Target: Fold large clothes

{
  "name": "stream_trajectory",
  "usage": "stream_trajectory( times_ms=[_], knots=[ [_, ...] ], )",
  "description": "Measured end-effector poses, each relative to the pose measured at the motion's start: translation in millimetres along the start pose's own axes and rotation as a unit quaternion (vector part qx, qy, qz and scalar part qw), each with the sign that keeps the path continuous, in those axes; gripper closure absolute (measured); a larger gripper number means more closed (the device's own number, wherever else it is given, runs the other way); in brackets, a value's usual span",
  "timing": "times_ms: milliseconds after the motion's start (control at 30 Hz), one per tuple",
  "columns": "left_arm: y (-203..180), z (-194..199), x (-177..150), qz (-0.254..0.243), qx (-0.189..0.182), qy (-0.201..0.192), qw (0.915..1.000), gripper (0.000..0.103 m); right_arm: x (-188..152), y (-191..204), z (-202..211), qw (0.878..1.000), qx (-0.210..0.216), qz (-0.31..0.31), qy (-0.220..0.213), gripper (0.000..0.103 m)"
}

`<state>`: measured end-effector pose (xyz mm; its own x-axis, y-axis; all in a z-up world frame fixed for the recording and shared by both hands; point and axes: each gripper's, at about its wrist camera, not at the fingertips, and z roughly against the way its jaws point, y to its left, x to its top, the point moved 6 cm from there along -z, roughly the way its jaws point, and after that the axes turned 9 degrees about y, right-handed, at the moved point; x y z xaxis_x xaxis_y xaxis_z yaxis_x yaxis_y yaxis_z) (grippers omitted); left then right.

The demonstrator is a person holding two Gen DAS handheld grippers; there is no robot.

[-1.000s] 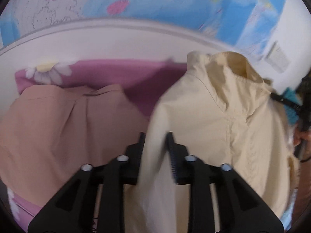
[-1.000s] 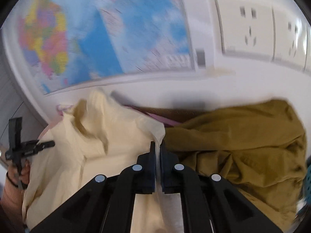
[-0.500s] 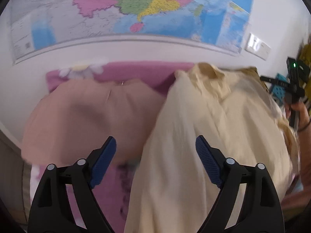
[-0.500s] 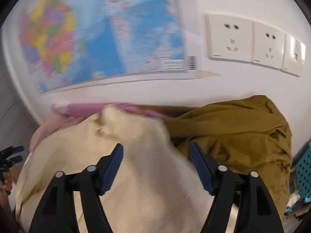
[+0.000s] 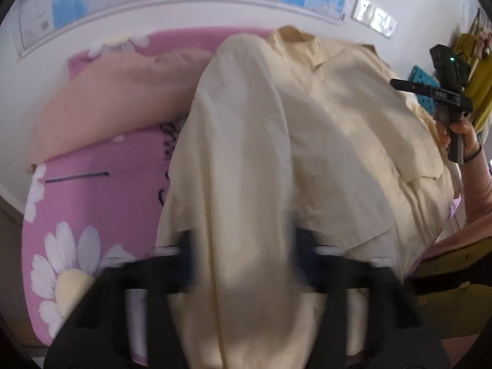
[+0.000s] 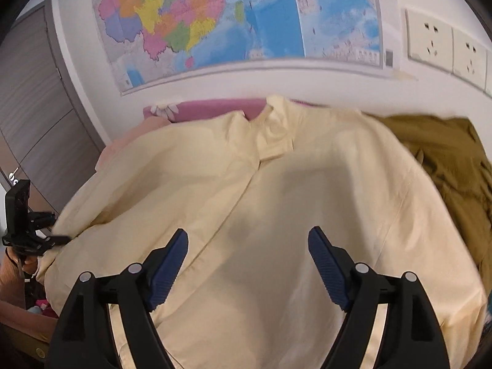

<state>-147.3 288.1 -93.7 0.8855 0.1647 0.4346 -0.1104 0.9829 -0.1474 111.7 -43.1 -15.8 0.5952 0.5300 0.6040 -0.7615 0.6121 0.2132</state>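
A large cream-yellow shirt (image 6: 276, 190) lies spread on the pink flowered sheet (image 5: 92, 190), collar toward the wall. My right gripper (image 6: 247, 261) is open and empty, hovering above the shirt's middle. In the left wrist view a long cream sleeve (image 5: 246, 184) of the shirt runs toward the camera and lies between the blurred fingers of my left gripper (image 5: 243, 255). The jaws stand apart on either side of the cloth, not pinching it. The right gripper also shows at the right in the left wrist view (image 5: 442, 92), and the left gripper at the left in the right wrist view (image 6: 27, 233).
A peach garment (image 5: 117, 107) lies left of the shirt. An olive garment (image 6: 455, 166) lies bunched at its right. A wall map (image 6: 240, 21) and wall sockets (image 6: 430, 37) are behind. A grey door (image 6: 30, 107) is at the left.
Both grippers, shut on the raised shirt a second ago, have opened. The shirt has dropped and now lies spread flat. The left gripper has pulled back along the sleeve.
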Motion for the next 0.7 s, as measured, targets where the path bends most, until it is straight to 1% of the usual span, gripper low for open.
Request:
stream_trajectory(
  times_ms=[33,67,133,200,267,333,400,433,467,500,533,567,600,667,700],
  knots=[
    [3.9,2.0,2.6,0.007,0.003,-0.002,1.0,0.089,-3.5,-0.6,-0.1,1.0,0.001,-0.004,0.003,0.025],
    [9.5,10.0,8.1,0.017,0.003,-0.011,0.9998,0.095,-4.1,-0.8,-0.8,1.0,0.001,-0.008,0.003,0.025],
    [20.3,32.8,22.1,0.034,0.011,-0.04,0.9986,0.096,-6.6,-2.4,0.6,1.0,0.004,-0.018,0.001,0.025],
    [31.5,58.1,39.7,0.043,0.034,-0.067,0.9962,0.096,-7.0,-6.7,1.7,1.0,0.0,-0.023,0.0,0.025],
    [44.1,79.4,59.5,0.06,0.049,-0.085,0.9933,0.096,-8.6,-11.8,3.0,1.0,0.001,-0.031,-0.002,0.025],
    [55.9,93.1,79.6,0.065,0.074,-0.098,0.9903,0.096,-9.5,-17.0,3.6,0.999,-0.004,-0.039,-0.007,0.025],
    [71.2,95.3,97.6,0.079,0.085,-0.1,0.9882,0.095,-10.5,-23.6,1.8,0.999,-0.003,-0.048,-0.009,0.025],
    [81.0,88.6,105.8,0.086,0.102,-0.091,0.9868,0.092,-11.1,-28.0,0.0,0.998,-0.006,-0.055,-0.009,0.025],
    [88.0,80.7,108.0,0.092,0.113,-0.082,0.9859,0.086,-11.5,-31.9,-2.7,0.998,-0.007,-0.06,-0.007,0.025],
    [95.4,69.5,108.5,0.101,0.129,-0.067,0.9842,0.076,-12.9,-35.5,-5.3,0.998,-0.008,-0.062,-0.005,0.025],
    [104.9,56.3,106.3,0.113,0.153,-0.046,0.9807,0.07,-14.2,-39.9,-9.5,0.998,-0.009,-0.067,-0.001,0.025],
    [117.5,37.9,100.2,0.124,0.182,-0.016,0.9752,0.059,-16.1,-42.6,-11.7,0.998,-0.008,-0.07,0.002,0.025],
    [127.7,21.6,92.1,0.135,0.202,0.009,0.97,0.051,-18.3,-46.2,-16.4,0.997,-0.007,-0.073,0.008,0.026],
    [138.1,-1.7,75.7,0.148,0.22,0.044,0.9631,0.045,-22.1,-51.5,-23.5,0.997,-0.009,-0.078,0.02,0.027],
    [139.0,-7.9,69.7,0.148,0.234,0.052,0.9595,0.034,-23.0,-52.7,-24.2,0.997,-0.009,-0.079,0.024,0.028]
  ],
)
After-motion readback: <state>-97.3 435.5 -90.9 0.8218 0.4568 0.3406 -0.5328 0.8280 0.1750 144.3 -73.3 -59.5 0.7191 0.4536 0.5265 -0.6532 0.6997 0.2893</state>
